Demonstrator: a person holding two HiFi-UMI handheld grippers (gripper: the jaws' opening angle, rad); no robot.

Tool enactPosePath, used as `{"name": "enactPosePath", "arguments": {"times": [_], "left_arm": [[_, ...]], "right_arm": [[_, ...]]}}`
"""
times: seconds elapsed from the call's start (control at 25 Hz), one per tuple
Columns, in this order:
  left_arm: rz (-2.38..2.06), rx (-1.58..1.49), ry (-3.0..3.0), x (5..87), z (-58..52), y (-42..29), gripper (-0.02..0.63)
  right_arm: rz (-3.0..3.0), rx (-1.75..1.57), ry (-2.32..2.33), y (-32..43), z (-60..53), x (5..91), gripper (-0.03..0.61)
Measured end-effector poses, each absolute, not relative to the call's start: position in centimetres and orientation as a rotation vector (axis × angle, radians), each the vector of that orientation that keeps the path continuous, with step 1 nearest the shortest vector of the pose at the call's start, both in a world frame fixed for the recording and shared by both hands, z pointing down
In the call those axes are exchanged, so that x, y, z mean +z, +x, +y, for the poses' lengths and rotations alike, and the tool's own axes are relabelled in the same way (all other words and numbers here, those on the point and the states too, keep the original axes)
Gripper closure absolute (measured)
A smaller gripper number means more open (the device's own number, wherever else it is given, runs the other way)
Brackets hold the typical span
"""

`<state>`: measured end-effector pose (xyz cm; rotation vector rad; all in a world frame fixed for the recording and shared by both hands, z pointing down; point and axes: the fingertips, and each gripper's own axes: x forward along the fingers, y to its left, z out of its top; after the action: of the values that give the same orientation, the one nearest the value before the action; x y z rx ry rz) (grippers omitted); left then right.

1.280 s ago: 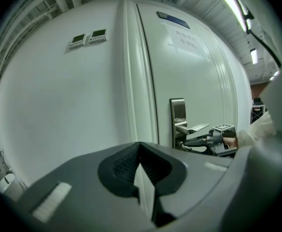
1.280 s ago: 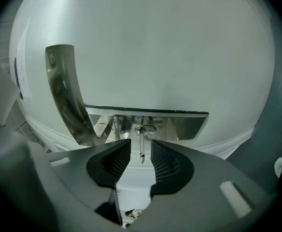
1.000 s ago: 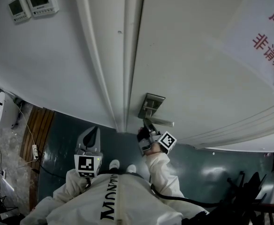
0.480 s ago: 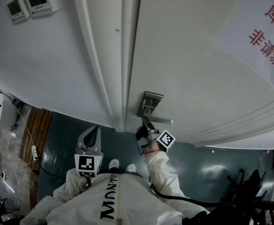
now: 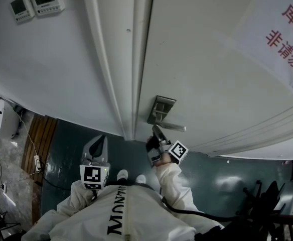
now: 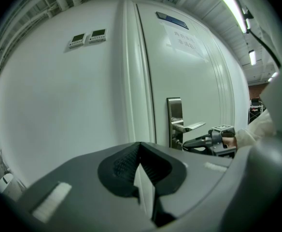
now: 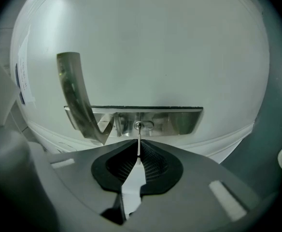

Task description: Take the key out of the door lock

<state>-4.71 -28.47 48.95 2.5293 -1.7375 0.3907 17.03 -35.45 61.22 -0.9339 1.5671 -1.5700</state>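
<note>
The key (image 7: pixel 139 138) sits in the keyhole of the lock plate (image 7: pixel 176 120). From my right gripper view I see it edge-on, a thin strip running from the keyhole straight back between my pads. My right gripper (image 7: pixel 139 151) is clamped on it, and the ribbed pads press on its flat sides near their tips. In the head view the key is too small to make out. There my right gripper (image 5: pixel 155 130) reaches up to the lock plate (image 5: pixel 162 107), just under the lever handle (image 5: pixel 172 128).

The plate is a narrow steel strip set close to the edge of the door (image 5: pixel 206 59) on the side of the frame (image 5: pixel 136 59). The keyhole is in the plate's lower part, below the handle (image 7: pixel 76 88). My left gripper view shows the same from the side: plate (image 6: pixel 175 109) upright, handle (image 6: pixel 193 126) sticking out, and my right gripper (image 6: pixel 184 142) level beneath it, held by a hand in a white sleeve (image 6: pixel 259 127).

My left gripper (image 5: pixel 102 138) hangs well apart from the lock, low and in front of the wall beside the frame. Its jaws are closed at the tips, with nothing between them (image 6: pixel 140 151).

Further out, a paper notice (image 5: pixel 282 34) with red characters is stuck high on the door. Two small control panels (image 5: pixel 36 1) are mounted on the wall (image 5: pixel 51 74).
</note>
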Motion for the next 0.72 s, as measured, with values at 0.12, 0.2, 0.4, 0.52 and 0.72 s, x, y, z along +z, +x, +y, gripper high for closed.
{"name": "enactPosePath", "arguments": {"times": [0.12, 0.2, 0.4, 0.52, 0.72], "left_arm": [[-1.73, 0.389, 2.532, 49.0, -28.4, -4.6, 0.614], [-1.712, 0.384, 2.543, 49.1, -28.3, -4.2, 0.614], [-1.657, 0.382, 2.59, 49.2, -28.1, -2.6, 0.614], [-1.632, 0.382, 2.613, 49.1, -28.0, -1.8, 0.614], [-1.614, 0.382, 2.628, 49.3, -28.0, -1.4, 0.614]], "right_arm": [[1.588, -1.572, -0.928, 16.7, -32.9, 61.6, 0.555], [1.582, -1.567, -0.942, 16.9, -31.4, 62.0, 0.555], [1.651, -1.525, -1.004, 17.7, -29.8, 61.6, 0.555], [1.751, -1.468, -1.074, 18.0, -29.2, 60.6, 0.555], [1.92, -1.367, -1.2, 17.8, -28.2, 58.7, 0.555]]}}
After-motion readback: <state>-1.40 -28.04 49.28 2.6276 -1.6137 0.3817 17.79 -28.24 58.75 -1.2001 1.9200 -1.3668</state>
